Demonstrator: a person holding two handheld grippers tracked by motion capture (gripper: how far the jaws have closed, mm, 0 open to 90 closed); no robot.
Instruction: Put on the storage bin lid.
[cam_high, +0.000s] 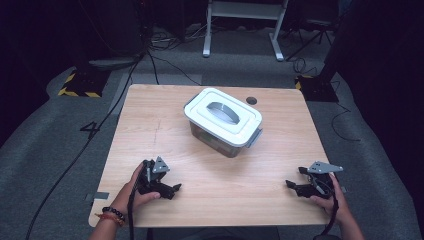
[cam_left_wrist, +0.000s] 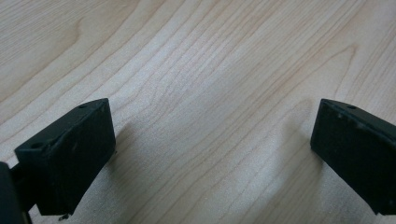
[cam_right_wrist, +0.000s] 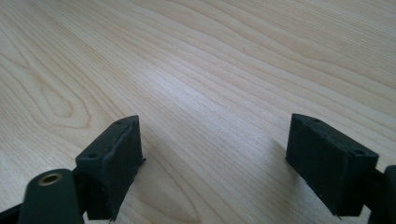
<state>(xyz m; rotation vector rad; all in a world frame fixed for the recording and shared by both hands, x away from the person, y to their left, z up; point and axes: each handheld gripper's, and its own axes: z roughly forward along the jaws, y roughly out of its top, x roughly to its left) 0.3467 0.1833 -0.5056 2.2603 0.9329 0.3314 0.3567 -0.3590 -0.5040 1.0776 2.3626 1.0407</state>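
Container mid-table, well apart from each open hand-held gripper.

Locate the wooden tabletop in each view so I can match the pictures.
High view: the tabletop fills the centre, under the white-lidded container.
Left gripper view: bare wood between the open jaws of the left hand-held gripper.
Right gripper view: bare wood between the open jaws of the right hand-held gripper.
Shared landmark: the pale wood grain.
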